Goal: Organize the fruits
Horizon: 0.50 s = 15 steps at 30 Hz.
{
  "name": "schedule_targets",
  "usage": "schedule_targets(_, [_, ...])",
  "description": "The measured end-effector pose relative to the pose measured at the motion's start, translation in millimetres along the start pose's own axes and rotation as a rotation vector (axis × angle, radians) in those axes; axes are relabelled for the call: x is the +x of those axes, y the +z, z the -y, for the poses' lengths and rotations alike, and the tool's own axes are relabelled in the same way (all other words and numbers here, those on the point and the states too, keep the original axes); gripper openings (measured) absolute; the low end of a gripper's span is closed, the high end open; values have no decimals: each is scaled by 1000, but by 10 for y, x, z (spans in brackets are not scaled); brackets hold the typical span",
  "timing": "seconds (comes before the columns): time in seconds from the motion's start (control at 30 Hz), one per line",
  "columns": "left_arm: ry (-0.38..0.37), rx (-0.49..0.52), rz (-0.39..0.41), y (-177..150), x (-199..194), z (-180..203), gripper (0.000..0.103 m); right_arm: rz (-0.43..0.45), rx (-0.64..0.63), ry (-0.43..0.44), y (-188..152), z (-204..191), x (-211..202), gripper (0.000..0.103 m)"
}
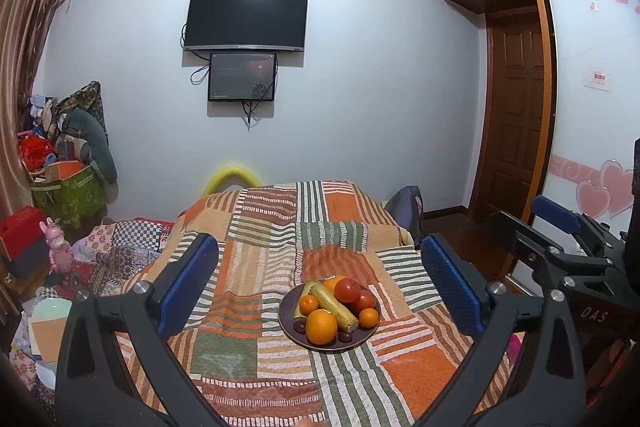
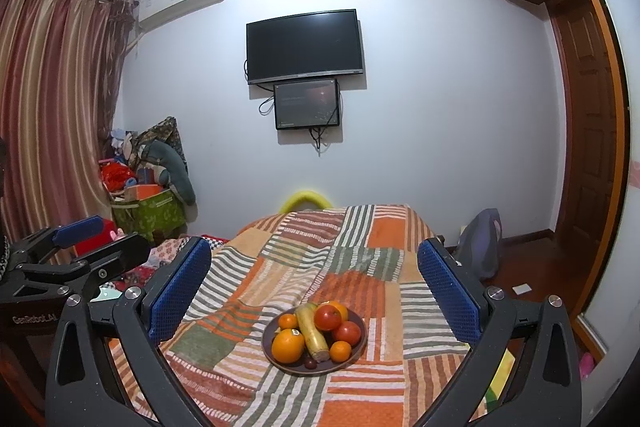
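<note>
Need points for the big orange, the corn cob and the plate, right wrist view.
big orange (image 2: 287, 345), right wrist view, middle of its peel.
corn cob (image 2: 312, 331), right wrist view, mid-length of the cob.
plate (image 2: 269, 331), right wrist view, bare left rim.

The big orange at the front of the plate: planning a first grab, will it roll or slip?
The big orange is round, so it probably rolls if nudged. It leans against the corn cob; lifting it may shift neighbours. Its peel looks smooth, maybe slippery.

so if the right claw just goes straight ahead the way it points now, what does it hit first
Probably the plate of fruit on the patchwork blanket. The right claw, open and empty, frames it between its fingers, so the nearest big orange likely comes first. Depth is hard to judge through the fisheye.
</note>
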<state>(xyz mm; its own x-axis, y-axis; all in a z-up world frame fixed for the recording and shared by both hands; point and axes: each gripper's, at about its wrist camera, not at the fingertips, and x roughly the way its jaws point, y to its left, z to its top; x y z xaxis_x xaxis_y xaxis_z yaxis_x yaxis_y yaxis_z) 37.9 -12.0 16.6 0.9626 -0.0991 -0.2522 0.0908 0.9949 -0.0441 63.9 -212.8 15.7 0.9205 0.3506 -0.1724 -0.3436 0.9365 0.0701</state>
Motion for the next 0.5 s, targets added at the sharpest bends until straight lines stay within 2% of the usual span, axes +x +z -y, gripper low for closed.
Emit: schedule_targets(0.5, [-23,10,-12,14,7,43,103,-6,-6,-5,-18,8,21,103])
